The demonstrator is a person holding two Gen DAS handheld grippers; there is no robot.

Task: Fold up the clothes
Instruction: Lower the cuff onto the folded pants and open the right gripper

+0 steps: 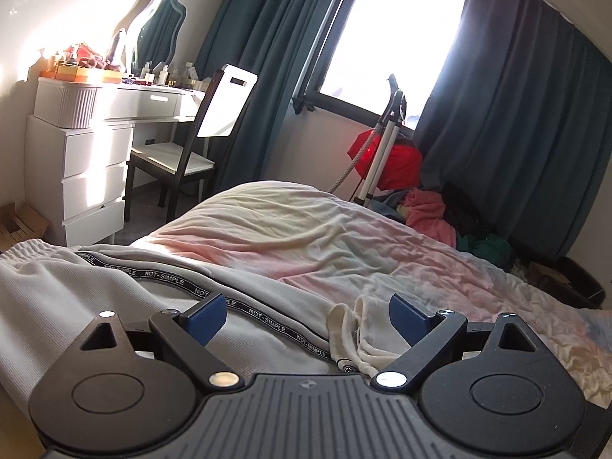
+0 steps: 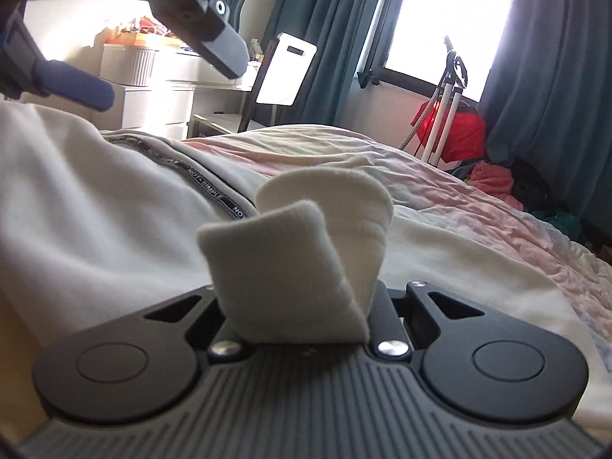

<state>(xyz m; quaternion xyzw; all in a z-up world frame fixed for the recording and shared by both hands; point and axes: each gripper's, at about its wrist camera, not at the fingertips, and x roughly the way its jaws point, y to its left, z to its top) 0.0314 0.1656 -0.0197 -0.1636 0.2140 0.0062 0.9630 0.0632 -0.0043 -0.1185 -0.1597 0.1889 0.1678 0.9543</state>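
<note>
Count by kind: two grippers, left gripper [image 1: 308, 319] and right gripper [image 2: 302, 306]. One bed [image 1: 401, 252] under one pastel blanket [image 1: 325, 237]. One grey garment [image 1: 126, 298] with one lettered band [image 1: 244, 306] running along it. One cream sock cuff [image 2: 298, 260], folded double into two layers. One chair [image 1: 179, 153], one dresser [image 1: 84, 176] with four stacked drawer fronts, one mirror [image 1: 157, 30], one window [image 1: 394, 26], two curtains [image 1: 267, 57], one red bag [image 1: 397, 160], one clothes heap [image 1: 451, 222].
</note>
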